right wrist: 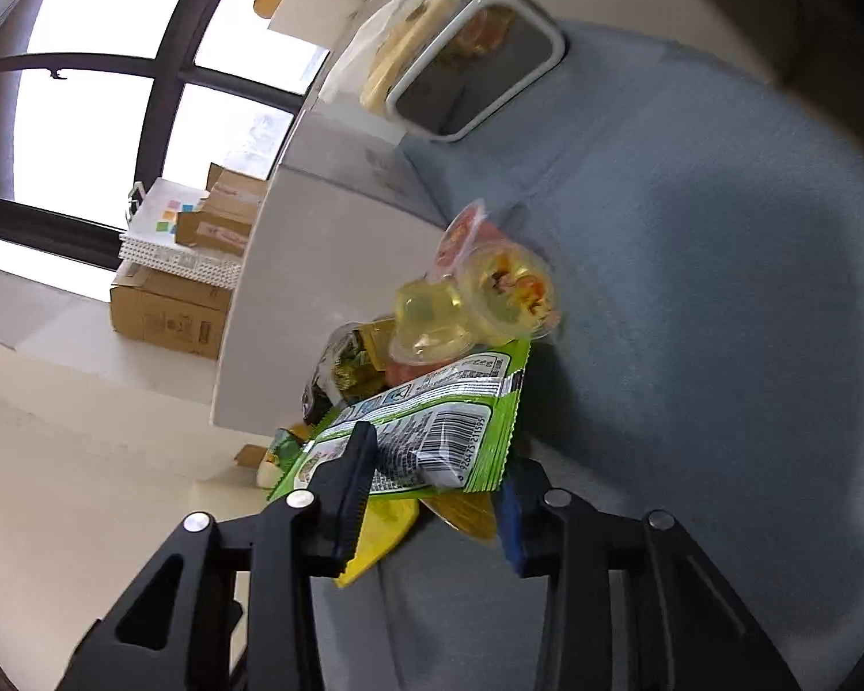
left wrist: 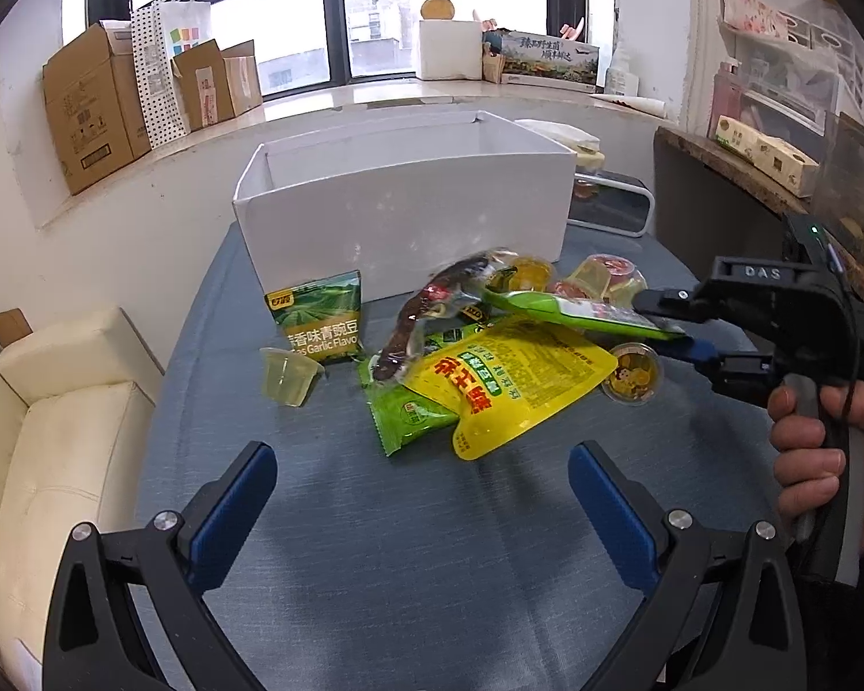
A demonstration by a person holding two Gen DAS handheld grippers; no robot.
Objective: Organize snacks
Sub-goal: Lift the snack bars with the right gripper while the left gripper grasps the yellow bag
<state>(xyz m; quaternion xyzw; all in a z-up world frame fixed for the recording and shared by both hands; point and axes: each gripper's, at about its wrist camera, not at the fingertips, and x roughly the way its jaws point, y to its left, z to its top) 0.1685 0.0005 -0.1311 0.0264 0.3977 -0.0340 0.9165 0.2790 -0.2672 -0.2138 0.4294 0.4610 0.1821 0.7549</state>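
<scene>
Clamping green packet [right wrist: 432,432], right gripper [right wrist: 432,495]; left gripper [left wrist: 423,495] apart; white box [left wrist: 397,219] behind.

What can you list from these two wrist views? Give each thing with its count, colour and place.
box: one, white, open, back of table
table: one, blue-grey cloth
pea packet: one, green, upright against the box
jelly cups: at least four, yellow and red, around the pile
yellow pouch: one, centre of pile
dark sausage pack: one, on top of pile
green packet: one, lifted at right
cardboard boxes: several, brown, windowsill
left gripper: fingers apart
right gripper: fingers clamp green packet
</scene>
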